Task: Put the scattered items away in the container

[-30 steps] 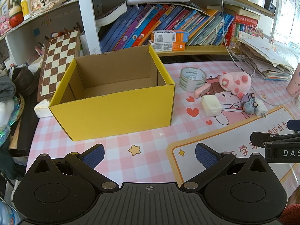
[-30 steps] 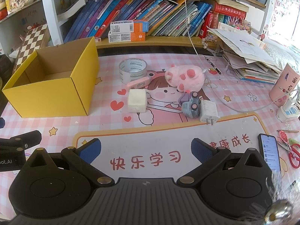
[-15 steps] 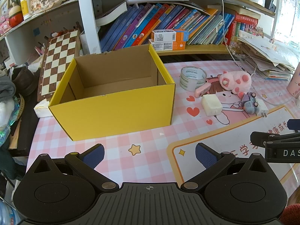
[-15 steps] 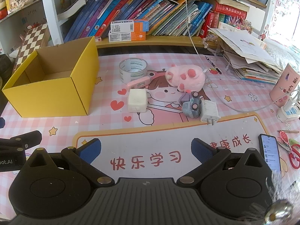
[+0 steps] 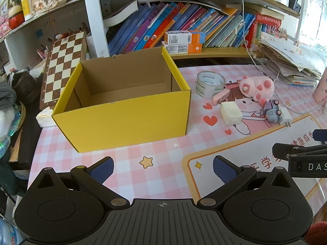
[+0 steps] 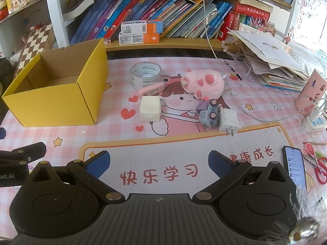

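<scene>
An empty yellow cardboard box (image 5: 126, 114) stands open on the pink desk mat, also in the right wrist view (image 6: 57, 106). Right of it lie a tape roll (image 6: 145, 75), a pink flat case (image 6: 151, 89), a white cube (image 6: 149, 108), a pink plush toy (image 6: 203, 84), a grey toy car (image 6: 208, 113) and a white plug adapter (image 6: 228, 120). My left gripper (image 5: 162, 168) is open and empty, in front of the box. My right gripper (image 6: 158, 163) is open and empty, in front of the items.
A bookshelf with books (image 6: 155, 10) runs along the back. A chessboard (image 5: 63, 65) leans at left. A paper pile (image 6: 271, 65), pink cup (image 6: 310, 94), phone (image 6: 294, 164) and red scissors (image 6: 320, 169) lie at right.
Both grippers have drifted slightly; the view is almost unchanged. Nothing on the desk has moved.
</scene>
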Demonstrator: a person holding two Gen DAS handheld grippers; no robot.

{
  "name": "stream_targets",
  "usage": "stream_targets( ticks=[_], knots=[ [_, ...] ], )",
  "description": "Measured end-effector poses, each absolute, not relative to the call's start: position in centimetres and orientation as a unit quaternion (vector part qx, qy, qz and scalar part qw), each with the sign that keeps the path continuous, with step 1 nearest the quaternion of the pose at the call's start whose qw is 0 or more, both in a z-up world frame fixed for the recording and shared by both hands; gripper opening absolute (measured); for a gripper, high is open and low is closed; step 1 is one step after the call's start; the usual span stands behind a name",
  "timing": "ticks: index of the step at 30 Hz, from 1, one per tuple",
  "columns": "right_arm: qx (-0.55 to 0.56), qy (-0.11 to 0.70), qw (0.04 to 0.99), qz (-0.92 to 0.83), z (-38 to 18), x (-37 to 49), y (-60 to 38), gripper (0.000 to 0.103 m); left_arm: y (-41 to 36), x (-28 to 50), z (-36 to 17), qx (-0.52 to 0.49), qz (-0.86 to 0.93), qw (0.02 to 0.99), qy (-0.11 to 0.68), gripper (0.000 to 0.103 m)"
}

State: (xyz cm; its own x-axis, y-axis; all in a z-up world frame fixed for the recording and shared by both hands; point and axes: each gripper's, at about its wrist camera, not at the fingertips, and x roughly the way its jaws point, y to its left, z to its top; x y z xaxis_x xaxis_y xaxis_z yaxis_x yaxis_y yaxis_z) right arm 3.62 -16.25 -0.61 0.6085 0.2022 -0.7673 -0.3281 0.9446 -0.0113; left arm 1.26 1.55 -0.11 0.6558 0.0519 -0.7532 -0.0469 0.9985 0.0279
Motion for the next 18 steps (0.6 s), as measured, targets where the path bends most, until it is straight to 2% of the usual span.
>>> stream_targets(
  ticks=[18],
  knots=[
    [-0.075,0.419,0.892,0.151,-0.71,4.12,-16.15,0.103,1.5,1.66,-0.29,0.001,0.023,0.909,0.417,0.103]
  ],
)
